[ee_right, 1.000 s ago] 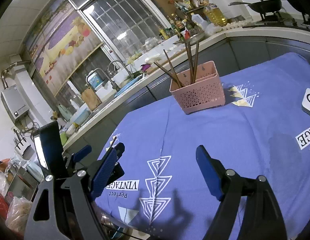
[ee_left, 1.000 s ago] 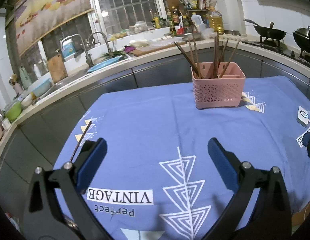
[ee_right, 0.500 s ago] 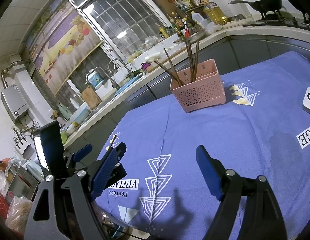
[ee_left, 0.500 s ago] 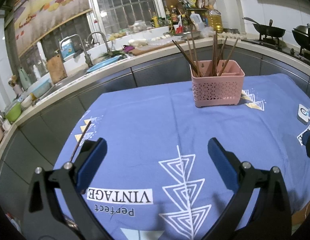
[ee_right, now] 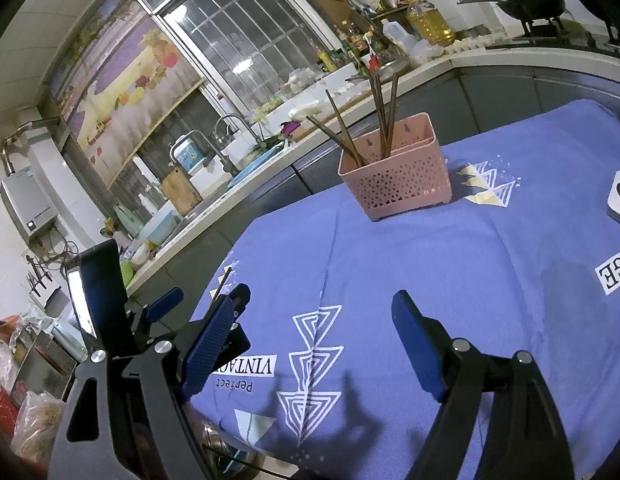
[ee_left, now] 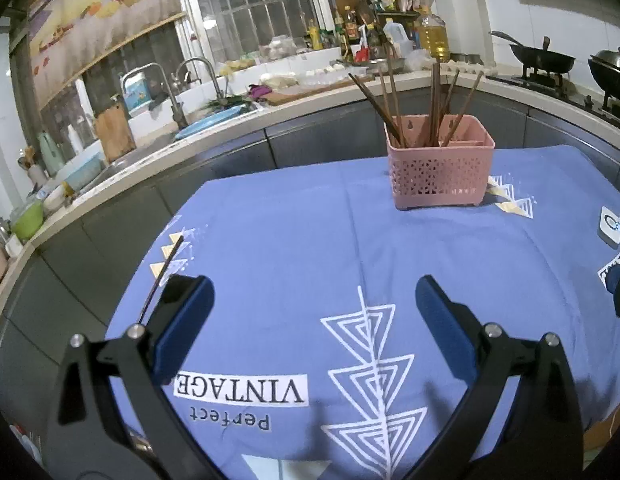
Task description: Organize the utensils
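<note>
A blue printed tablecloth (ee_left: 290,232) lies before a cluttered counter with sink faucets (ee_left: 198,80) and wok (ee_left: 544,58).

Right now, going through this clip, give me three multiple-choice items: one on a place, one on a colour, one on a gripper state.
1. Where does the loose chopstick lie?
A. on the cloth's left edge
B. inside the basket
C. on the stove

2. What colour is the utensil basket?
A. green
B. pink
C. white

3. How does the left gripper stand?
A. shut on a chopstick
B. shut, empty
C. open, empty

Key: 1 A, it rests on the blue tablecloth beside the left finger; 2 B, its lattice walls are pink; 3 C, only cloth shows between its wide-apart fingers.
</note>
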